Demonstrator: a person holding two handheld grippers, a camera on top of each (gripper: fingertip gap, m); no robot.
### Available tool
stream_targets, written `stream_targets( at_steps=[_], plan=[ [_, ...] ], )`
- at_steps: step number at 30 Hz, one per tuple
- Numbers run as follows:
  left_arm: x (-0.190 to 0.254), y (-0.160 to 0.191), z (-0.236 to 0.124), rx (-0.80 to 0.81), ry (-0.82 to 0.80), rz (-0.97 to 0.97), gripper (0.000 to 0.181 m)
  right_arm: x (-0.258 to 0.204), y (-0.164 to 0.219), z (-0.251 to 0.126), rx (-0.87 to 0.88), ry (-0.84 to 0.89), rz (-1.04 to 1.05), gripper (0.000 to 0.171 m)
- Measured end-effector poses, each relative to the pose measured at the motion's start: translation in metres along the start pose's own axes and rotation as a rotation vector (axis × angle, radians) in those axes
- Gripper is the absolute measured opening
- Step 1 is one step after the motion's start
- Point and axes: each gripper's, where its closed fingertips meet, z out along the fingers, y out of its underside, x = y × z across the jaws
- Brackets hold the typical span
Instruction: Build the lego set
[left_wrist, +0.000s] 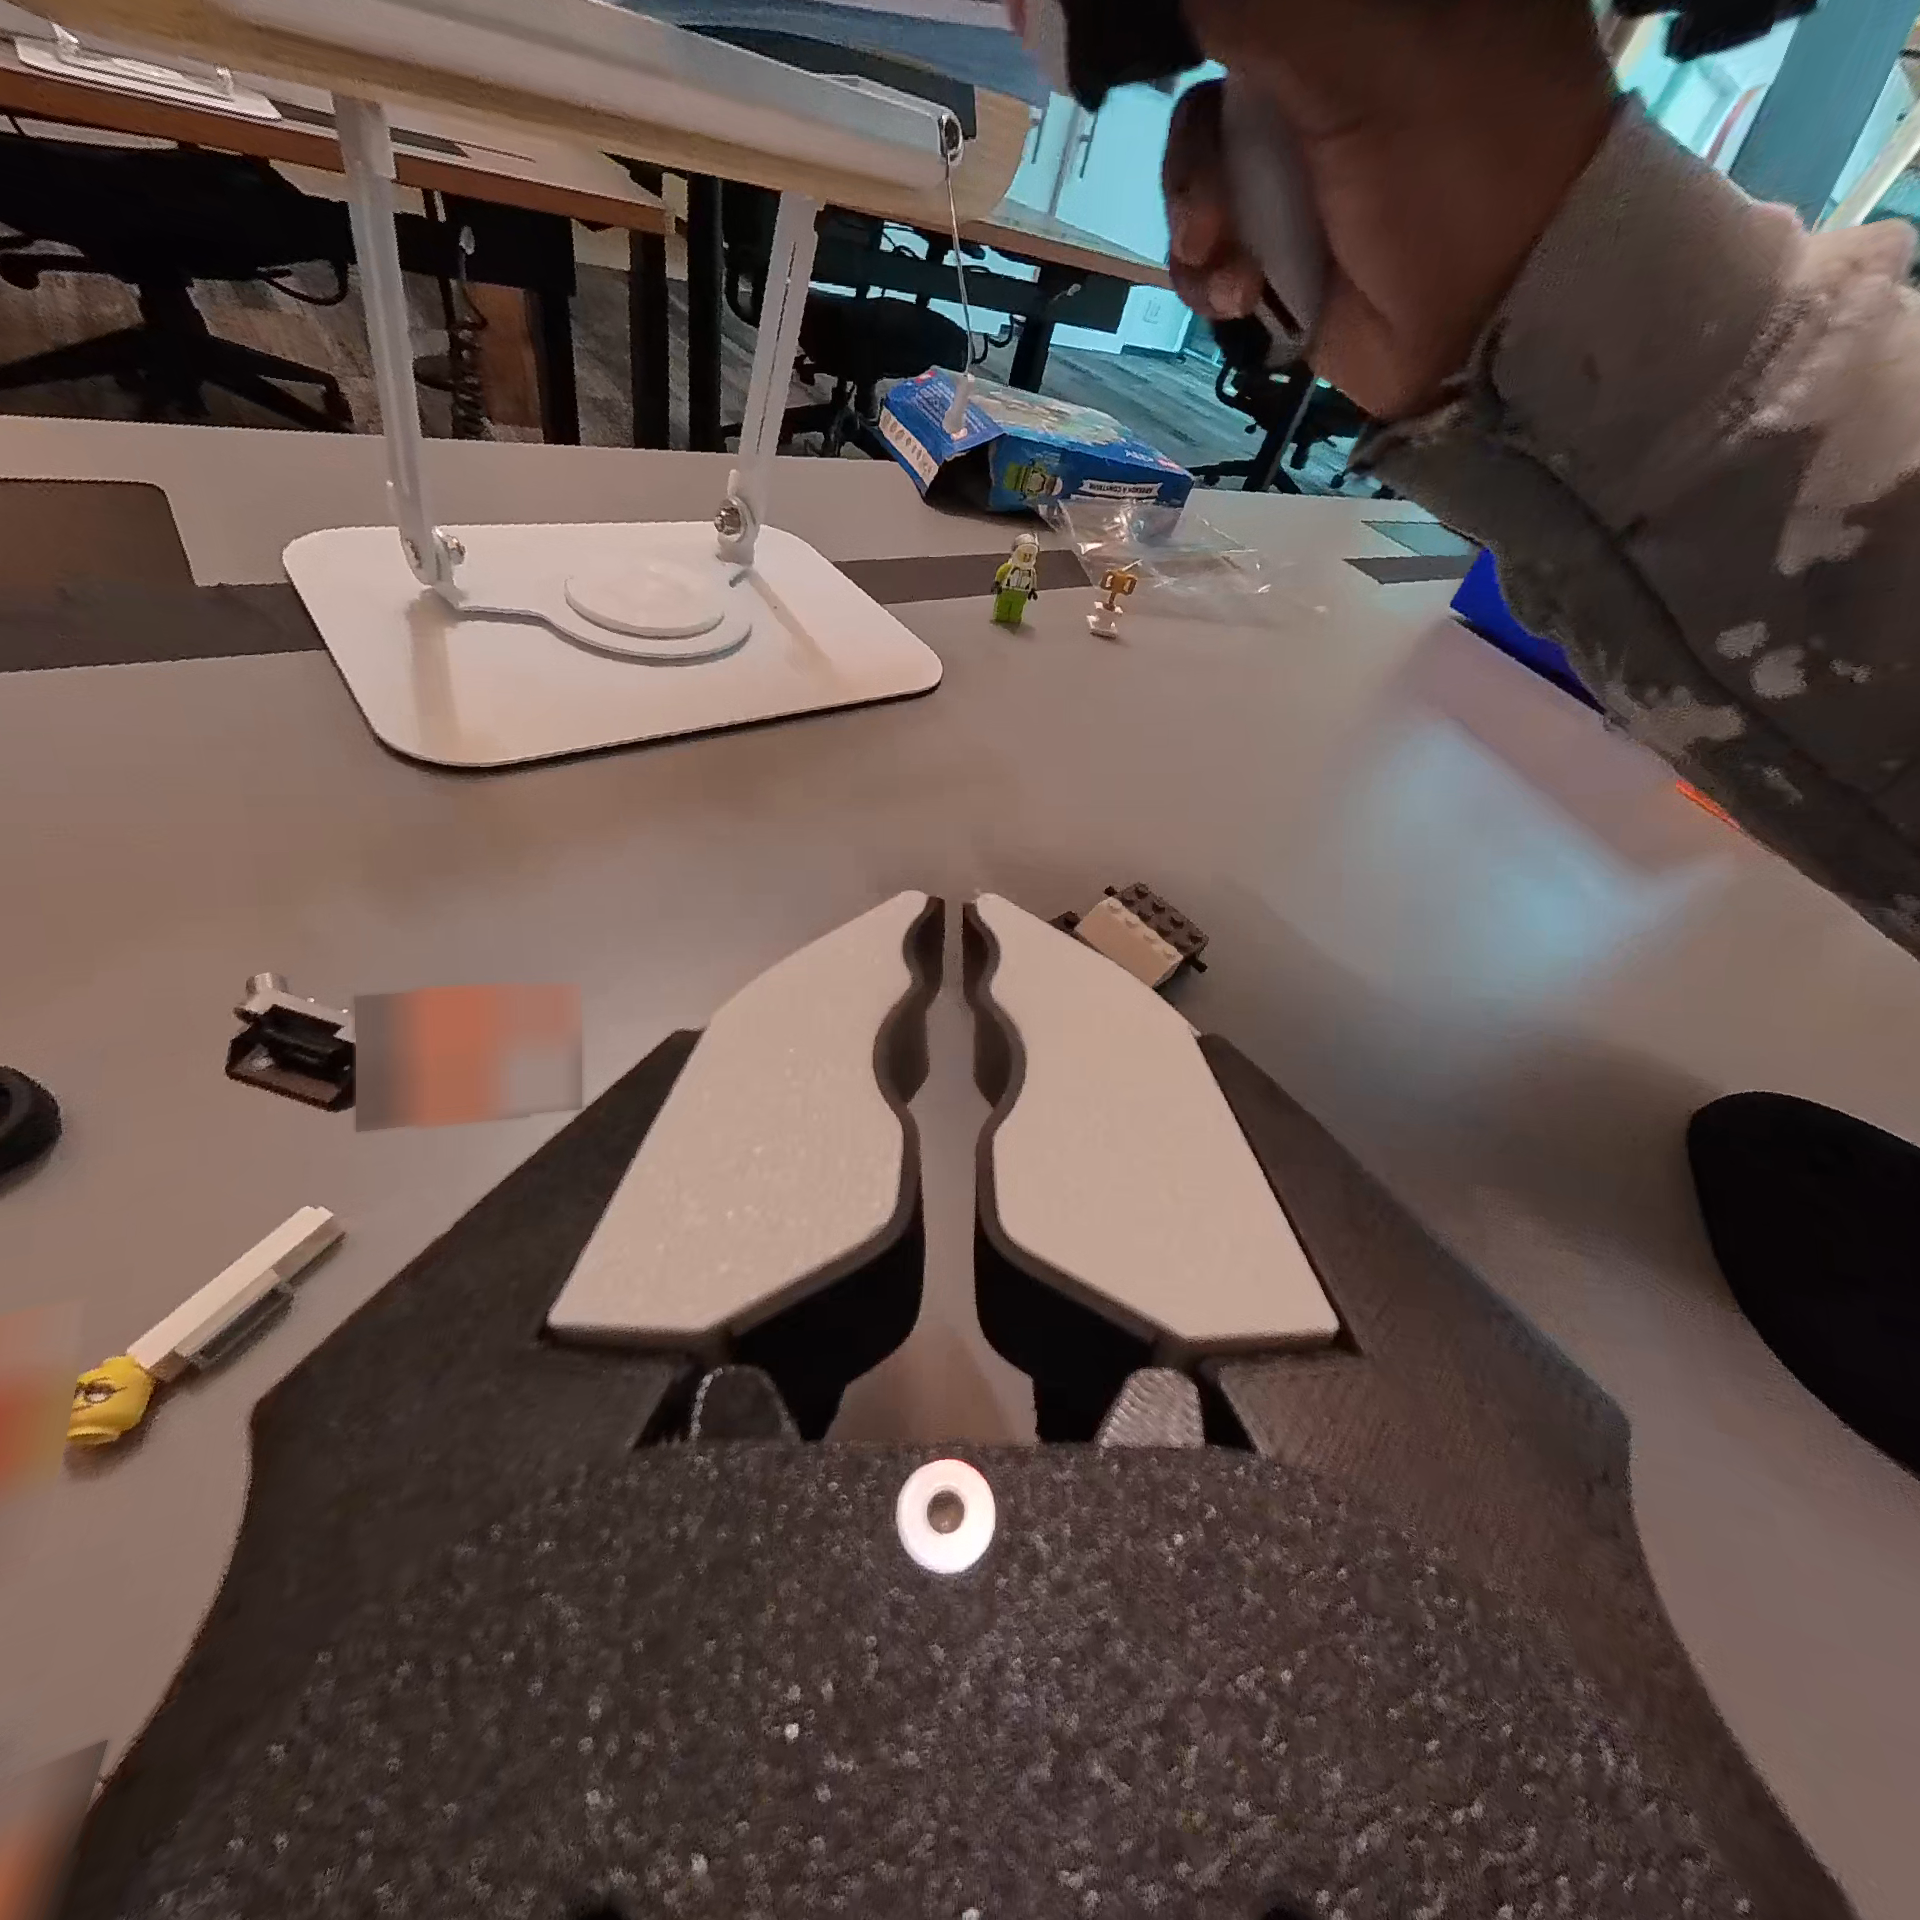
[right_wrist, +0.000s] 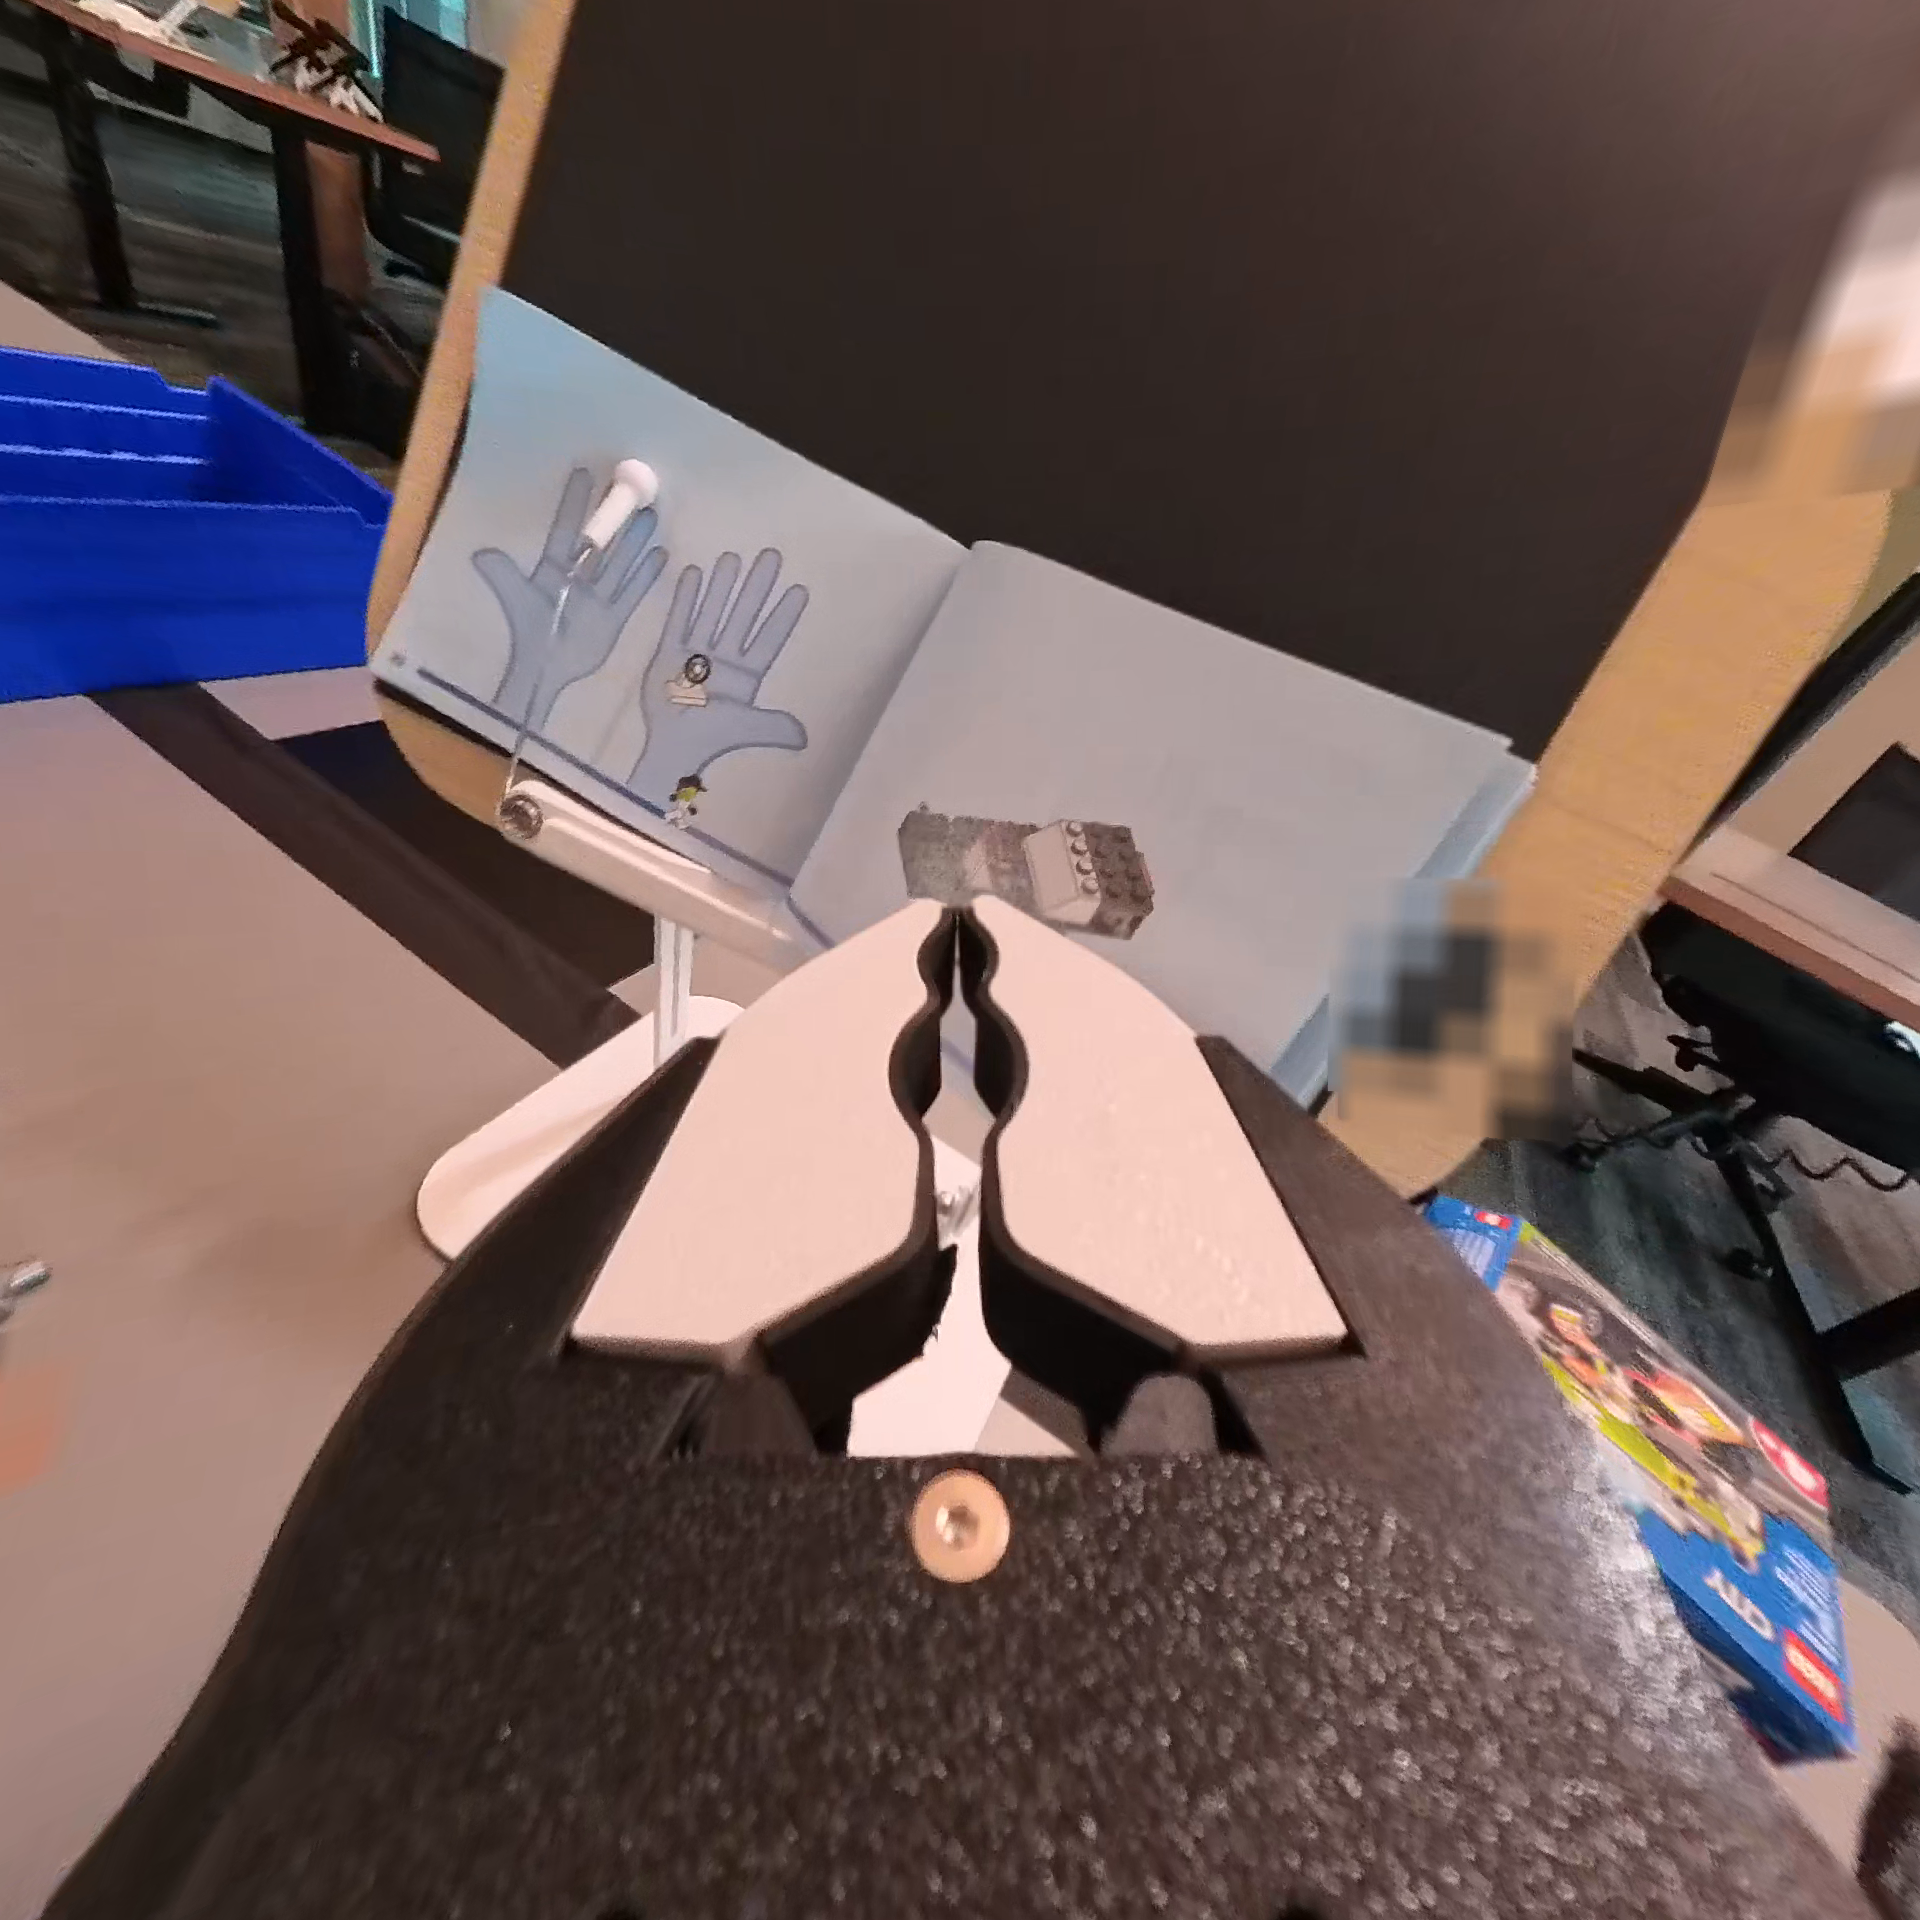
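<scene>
In the left wrist view our left gripper (left_wrist: 954, 906) sits low over the grey table (left_wrist: 1195, 748), its two tips nearly together with only a thin slit between them and nothing caught there. Just right of the tips, in the middle of the frame, lies one small brick assembly (left_wrist: 1138, 928), dark studs on top with a white slope, touching the table. Bare table spreads around it to the right and toward the top of the frame.

At mid left lies one small dark piece with a silver part (left_wrist: 286, 1039); at lower left lies one white bar (left_wrist: 241, 1288) with a yellow toy head (left_wrist: 104, 1401) at its end. The white stand base (left_wrist: 613, 644) fills the upper left, its far corner close to one green-and-white figure (left_wrist: 1016, 582) and one small gold trophy (left_wrist: 1112, 603), which stand just beside each other. Behind them lie a clear bag (left_wrist: 1174, 556) and one blue box (left_wrist: 1039, 452) near the table's far edge. A person's hand (left_wrist: 1382, 197) and sleeve (left_wrist: 1704, 540) cross the upper right.

In the right wrist view our right gripper (right_wrist: 958, 912) is raised before the open booklet (right_wrist: 1091, 727) on the stand. Its tips are pressed together; whether they pinch a corner of the page we cannot tell. The booklet shows two pages, the left one with two drawn hands. One blue bin (right_wrist: 177, 582) sits at upper left, and the blue box (right_wrist: 1725, 1507) lies at lower right by the table edge.
</scene>
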Motion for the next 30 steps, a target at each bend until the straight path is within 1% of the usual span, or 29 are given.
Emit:
stream_targets(
  at_steps=[7,18,23,25,29,30],
  plan=[
    [0.002,-0.003,-0.001,0.007,0.011,-0.001,0.003,0.01,0.009,0.019,-0.043,0.018,0.0,0.0],
    [0.001,-0.003,-0.002,0.008,0.017,-0.018,0.003,0.004,0.012,0.023,-0.042,0.009,-0.031,0.0],
    [-0.001,-0.001,-0.002,0.008,0.015,-0.025,0.003,0.006,0.012,0.017,-0.016,0.008,-0.031,0.001],
    [0.001,-0.005,-0.003,0.029,0.015,-0.005,0.003,0.007,0.009,0.01,0.016,-0.007,-0.048,0.005],
    [-0.001,-0.018,-0.001,0.04,-0.015,0.099,0.005,0.017,0.008,-0.01,0.058,-0.037,-0.143,0.026],
    [-0.003,-0.024,0.0,0.042,-0.026,0.126,0.006,0.023,0.009,-0.015,0.064,-0.03,-0.157,0.029]
  ],
)
